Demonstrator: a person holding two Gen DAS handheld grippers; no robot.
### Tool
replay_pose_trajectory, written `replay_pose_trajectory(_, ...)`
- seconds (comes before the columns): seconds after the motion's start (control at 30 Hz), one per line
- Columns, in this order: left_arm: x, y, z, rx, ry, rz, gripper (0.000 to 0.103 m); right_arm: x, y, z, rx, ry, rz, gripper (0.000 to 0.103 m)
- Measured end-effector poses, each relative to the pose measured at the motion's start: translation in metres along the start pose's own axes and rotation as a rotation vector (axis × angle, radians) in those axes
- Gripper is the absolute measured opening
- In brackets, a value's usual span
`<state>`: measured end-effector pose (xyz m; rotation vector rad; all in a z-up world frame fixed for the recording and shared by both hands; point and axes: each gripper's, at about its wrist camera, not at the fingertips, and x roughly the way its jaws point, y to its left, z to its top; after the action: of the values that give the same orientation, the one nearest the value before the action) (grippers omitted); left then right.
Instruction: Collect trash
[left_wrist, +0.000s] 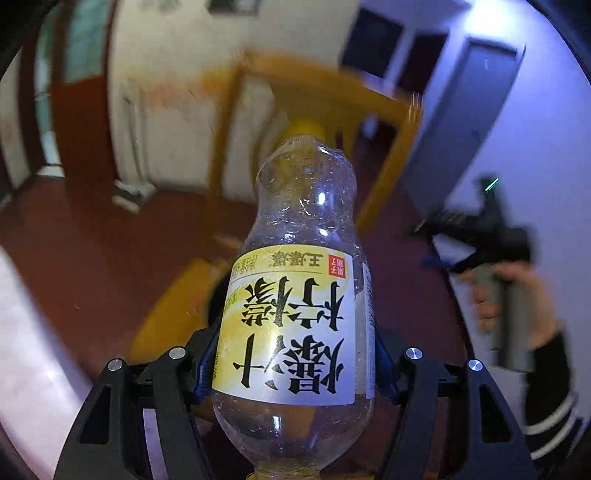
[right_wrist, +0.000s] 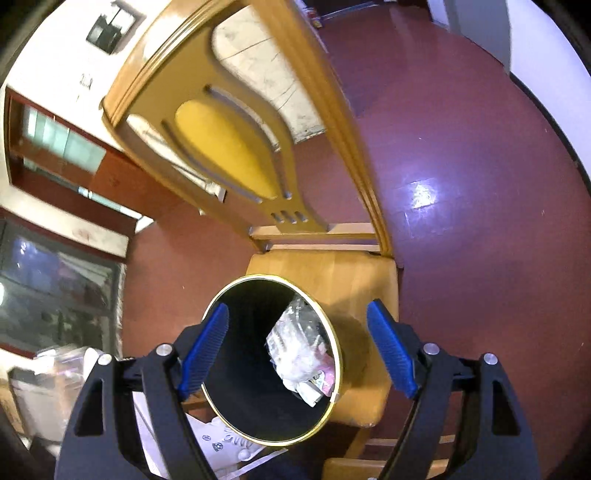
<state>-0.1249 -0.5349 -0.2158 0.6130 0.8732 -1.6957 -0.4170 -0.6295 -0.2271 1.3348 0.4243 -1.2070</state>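
In the left wrist view, my left hand-held gripper (left_wrist: 295, 354) is clamped on a clear plastic drink bottle (left_wrist: 299, 295); its blue pads (left_wrist: 205, 363) press both sides of the body at label height. The bottle appears empty and points away from the camera, its yellow cap (left_wrist: 304, 129) at the far end. The yellow-and-white label (left_wrist: 291, 328) reads upside down from this view and carries large black Chinese characters, with a small red tag and smaller print along one edge; the fine print is too small to read. To the right, a hand (left_wrist: 506, 295) in a dark sleeve with white stripes (left_wrist: 550, 406) holds the right hand-held gripper (left_wrist: 480, 229), blurred. Beyond the bottle stands a blurred yellow wooden chair (left_wrist: 369, 96) on a red-brown floor (left_wrist: 92, 240).

In the right wrist view, my right hand-held gripper (right_wrist: 297, 343) is spread wide and grips nothing; its blue pads (right_wrist: 207, 347) flank a round black bin (right_wrist: 243, 350) with a gold rim, without touching it. The bin sits on the chair seat (right_wrist: 362, 280). Inside it, against the right wall, lie crumpled clear plastic (right_wrist: 299, 343) and scraps of paper. Behind the bin rises the chair backrest (right_wrist: 229, 147), then the floor and a pale wall (right_wrist: 48, 44).
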Motion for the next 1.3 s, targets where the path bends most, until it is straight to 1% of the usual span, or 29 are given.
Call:
replay_pose_trajectory(0.03, 0.025, 0.0, -0.001, -0.003, 0.054, -0.007, 0.065, -0.002, -0.008, 0.0, 0.016, -0.001, 0.006, 0.078)
replay_pose_trajectory(0.07, 0.057, 0.004, -0.005, -0.036, 0.122, -0.024, 0.065, -0.003, -0.012, 0.0, 0.024, -0.001, 0.009, 0.078)
replay_pose_trajectory(0.1, 0.079, 0.006, -0.009, -0.066, 0.168, -0.033, 0.064, -0.003, -0.017, -0.001, 0.034, -0.002, 0.011, 0.078)
replay_pose_trajectory(0.13, 0.099, 0.007, -0.013, -0.079, 0.206, -0.032, 0.064, -0.003, -0.022, -0.002, 0.042, -0.001, 0.01, 0.078)
replay_pose_trajectory(0.23, 0.134, 0.003, -0.013, -0.068, 0.265, -0.012, 0.064, -0.002, -0.037, -0.002, 0.066, 0.006, 0.016, 0.078)
replay_pose_trajectory(0.33, 0.148, 0.004, -0.011, -0.074, 0.302, 0.014, 0.064, -0.003, -0.043, -0.002, 0.088, 0.004, 0.025, 0.078)
replay_pose_trajectory(0.4, 0.154, -0.001, -0.003, -0.072, 0.308, 0.023, 0.064, -0.003, -0.046, -0.001, 0.094, 0.001, 0.028, 0.078)
replay_pose_trajectory(0.5, 0.161, -0.006, -0.001, -0.063, 0.327, 0.033, 0.065, -0.001, -0.046, -0.002, 0.096, 0.005, 0.036, 0.078)
replay_pose_trajectory(0.53, 0.159, -0.003, -0.007, -0.068, 0.332, 0.032, 0.078, -0.001, -0.045, -0.003, 0.093, 0.008, 0.038, 0.078)
replay_pose_trajectory(0.6, 0.158, -0.001, -0.003, -0.09, 0.314, 0.051, 0.097, 0.0, -0.042, -0.005, 0.088, 0.017, 0.044, 0.078)
replay_pose_trajectory(0.67, 0.156, -0.002, 0.0, -0.097, 0.306, 0.058, 0.097, 0.001, -0.037, -0.006, 0.078, 0.021, 0.049, 0.078)
replay_pose_trajectory(0.87, 0.148, -0.013, 0.005, -0.077, 0.279, 0.097, 0.097, -0.003, -0.025, -0.01, 0.057, 0.014, 0.048, 0.079)
replay_pose_trajectory(0.97, 0.143, -0.019, 0.005, -0.055, 0.272, 0.13, 0.097, -0.005, -0.02, -0.015, 0.053, 0.015, 0.044, 0.081)
replay_pose_trajectory(1.07, 0.13, -0.021, 0.001, -0.03, 0.253, 0.168, 0.097, -0.006, -0.014, -0.022, 0.044, 0.033, 0.056, 0.081)
replay_pose_trajectory(1.17, 0.112, -0.02, 0.001, -0.036, 0.207, 0.197, 0.097, -0.008, -0.003, -0.029, 0.021, 0.037, 0.075, 0.081)
replay_pose_trajectory(1.3, 0.084, -0.017, 0.004, -0.072, 0.131, 0.263, 0.097, -0.009, 0.013, -0.036, 0.001, 0.021, 0.088, 0.081)
